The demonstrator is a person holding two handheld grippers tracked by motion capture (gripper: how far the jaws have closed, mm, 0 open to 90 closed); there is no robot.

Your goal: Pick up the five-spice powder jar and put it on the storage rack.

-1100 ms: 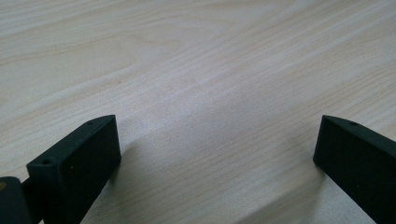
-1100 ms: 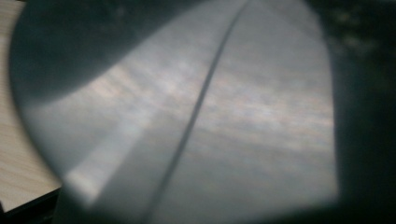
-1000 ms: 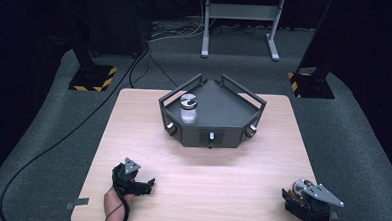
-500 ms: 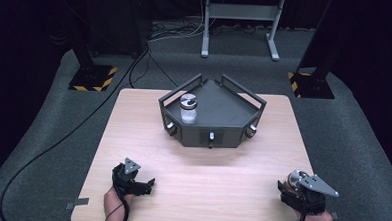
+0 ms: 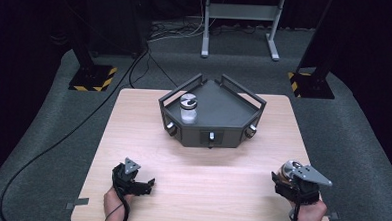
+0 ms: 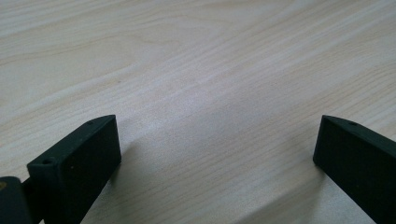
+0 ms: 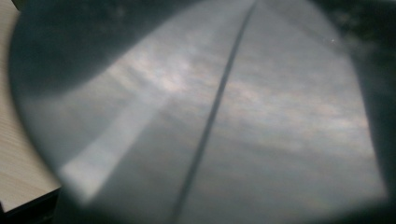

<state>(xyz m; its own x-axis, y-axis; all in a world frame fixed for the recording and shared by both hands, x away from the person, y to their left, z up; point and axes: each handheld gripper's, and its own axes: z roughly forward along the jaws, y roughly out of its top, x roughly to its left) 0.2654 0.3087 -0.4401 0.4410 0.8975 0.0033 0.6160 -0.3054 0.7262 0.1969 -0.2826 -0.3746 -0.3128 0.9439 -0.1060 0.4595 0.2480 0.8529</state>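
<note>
At 7 o'clock your left gripper [image 6: 217,140] stands open and empty over the bare table [image 5: 205,191]. At 5 o'clock, close to the table edge, your right gripper [image 5: 287,174] is closed on the round metal piece [image 5: 291,169]. The piece sits so close to its camera that you judge your path poorly. If the grip on the smooth round wall is slack, the piece may slip and roll off. Toward 12 o'clock it may hit the rail of the dark tray [image 5: 234,109] or the capped cylinder [image 5: 188,109] standing in it.

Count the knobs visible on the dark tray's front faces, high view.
3: left knob on the left angled face, centre knob on the front face, right knob on the right angled face. Others may sit hidden behind.
</note>
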